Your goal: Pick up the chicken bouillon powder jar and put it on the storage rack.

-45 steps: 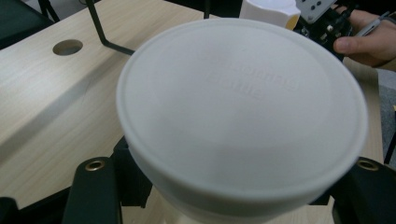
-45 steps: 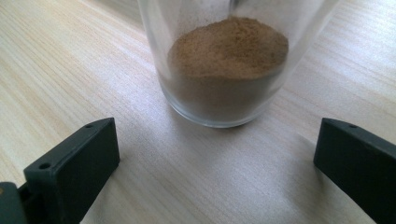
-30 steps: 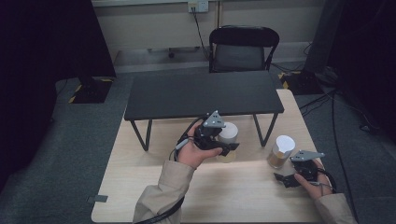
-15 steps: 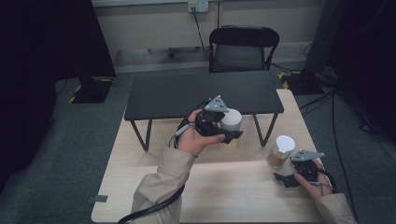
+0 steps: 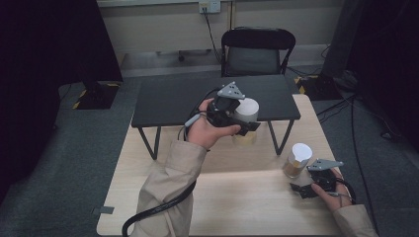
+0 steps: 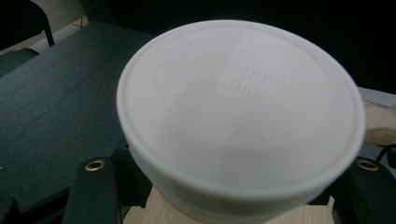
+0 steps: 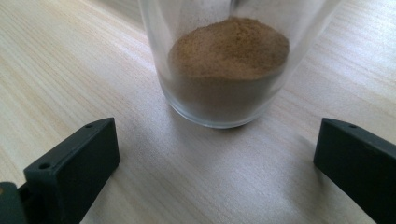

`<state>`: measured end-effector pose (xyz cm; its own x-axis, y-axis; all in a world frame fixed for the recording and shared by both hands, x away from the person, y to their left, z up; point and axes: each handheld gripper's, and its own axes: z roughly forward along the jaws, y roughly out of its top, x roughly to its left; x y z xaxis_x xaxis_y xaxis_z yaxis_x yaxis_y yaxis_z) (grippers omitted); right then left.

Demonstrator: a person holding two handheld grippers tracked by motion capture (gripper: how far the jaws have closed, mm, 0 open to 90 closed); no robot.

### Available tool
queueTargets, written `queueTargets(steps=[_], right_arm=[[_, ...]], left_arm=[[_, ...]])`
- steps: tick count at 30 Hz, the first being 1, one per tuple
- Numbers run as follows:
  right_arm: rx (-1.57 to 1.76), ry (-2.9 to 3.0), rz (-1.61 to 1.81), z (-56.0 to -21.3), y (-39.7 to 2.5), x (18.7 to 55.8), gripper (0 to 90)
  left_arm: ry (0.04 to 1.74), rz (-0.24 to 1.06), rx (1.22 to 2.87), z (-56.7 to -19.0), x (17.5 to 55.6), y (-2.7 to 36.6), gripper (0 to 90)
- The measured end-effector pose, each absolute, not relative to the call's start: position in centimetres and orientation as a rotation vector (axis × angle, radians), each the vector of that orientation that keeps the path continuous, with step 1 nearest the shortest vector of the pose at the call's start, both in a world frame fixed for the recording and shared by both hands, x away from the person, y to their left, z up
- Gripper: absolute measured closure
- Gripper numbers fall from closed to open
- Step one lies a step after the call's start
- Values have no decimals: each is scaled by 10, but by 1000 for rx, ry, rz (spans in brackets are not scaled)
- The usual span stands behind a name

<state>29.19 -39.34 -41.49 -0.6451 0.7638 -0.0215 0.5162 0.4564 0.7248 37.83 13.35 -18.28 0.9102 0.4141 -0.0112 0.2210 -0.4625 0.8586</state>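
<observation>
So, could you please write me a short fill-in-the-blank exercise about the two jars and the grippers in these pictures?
1. The left gripper holds a jar with a lid coloured ____.
2. The glass jar in front of the right gripper holds a powder coloured ____.
3. The right gripper's jaws stand ____, apart from that glass jar.
4. The glass jar stands on the ____ wooden table, not the black table.

Missing words: white; brown; open; light

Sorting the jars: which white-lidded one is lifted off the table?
The jar clamped in the left tool; the other jar stands before the open right tool.
</observation>
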Motion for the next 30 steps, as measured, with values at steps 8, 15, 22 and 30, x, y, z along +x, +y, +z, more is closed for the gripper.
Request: queueTargets(steps=[8, 15, 22, 30], right_arm=[[1085, 2367, 1002, -415, -393, 292, 0], [1085, 2367, 1002, -415, -393, 292, 0], [1084, 2368, 1003, -415, -394, 292, 0], [1083, 2369, 1003, -415, -394, 292, 0]], left_arm=[[462, 267, 2077, -165, 382, 133, 349], [494, 282, 2077, -153, 389, 132, 349], [554, 322, 2082, -151, 397, 129, 349], [636, 355, 2071, -155, 405, 127, 349]])
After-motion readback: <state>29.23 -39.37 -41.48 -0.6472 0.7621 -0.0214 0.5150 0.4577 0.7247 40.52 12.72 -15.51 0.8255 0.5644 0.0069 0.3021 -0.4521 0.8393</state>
